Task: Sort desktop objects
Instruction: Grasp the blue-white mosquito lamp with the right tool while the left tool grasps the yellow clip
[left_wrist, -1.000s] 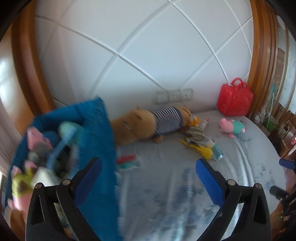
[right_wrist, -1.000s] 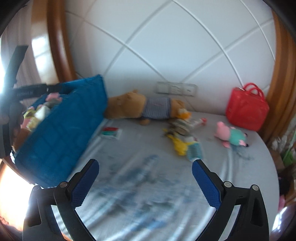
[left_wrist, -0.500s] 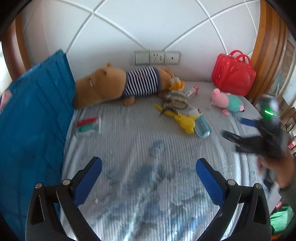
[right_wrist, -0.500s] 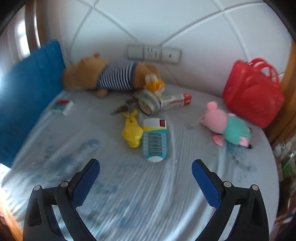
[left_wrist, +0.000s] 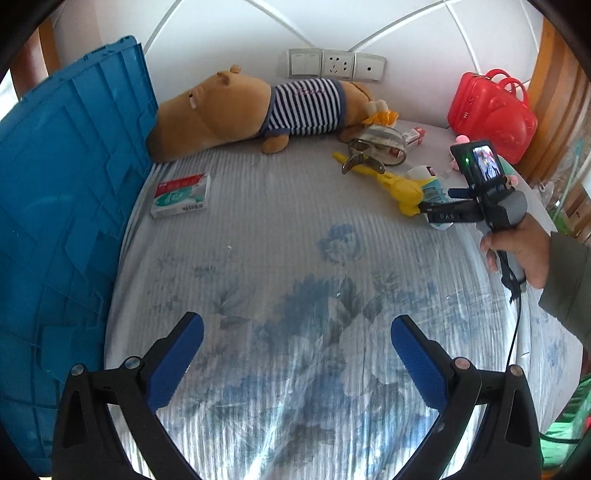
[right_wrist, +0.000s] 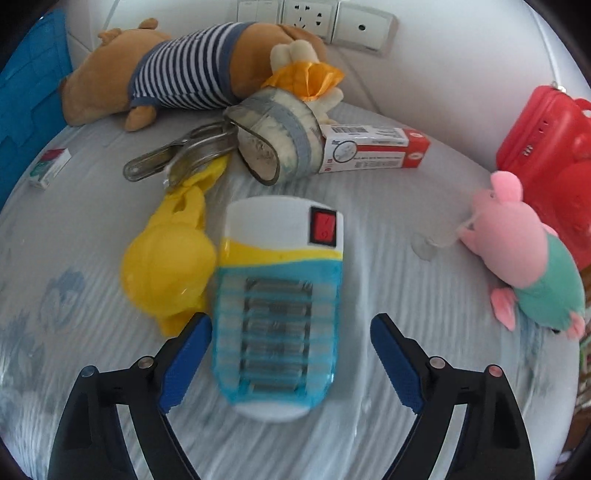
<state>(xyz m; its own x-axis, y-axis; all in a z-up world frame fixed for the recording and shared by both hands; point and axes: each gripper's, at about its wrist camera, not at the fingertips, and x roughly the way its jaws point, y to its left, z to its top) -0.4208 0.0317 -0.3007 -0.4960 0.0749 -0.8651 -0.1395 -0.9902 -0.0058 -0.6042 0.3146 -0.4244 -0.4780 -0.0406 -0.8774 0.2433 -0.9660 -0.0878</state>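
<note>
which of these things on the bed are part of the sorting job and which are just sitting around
Job: blue-and-white plastic plug-in device between the open right gripper; yellow plastic toy; blue plastic crate.
Lying about: white wall sockets; floral bedsheet.

Left gripper (left_wrist: 297, 354): jaws spread wide, nothing between blue pads (left_wrist: 176, 363), held low, pointing forward, level.

Right gripper (right_wrist: 290, 360): jaws wide apart, nothing clamped; left pad (right_wrist: 184, 363) low at frame bottom, right pad similar on other side.

Right gripper also seen from left wrist view (left_wrist: 439, 205): off to right, pointing left, fingers roughly horizontal. Right hand (left_wrist: 519, 253) wrapped around its handle, fingers curled, grey-green sleeve at wrist. Cable hangs from handle.

Grippers well apart.
</note>
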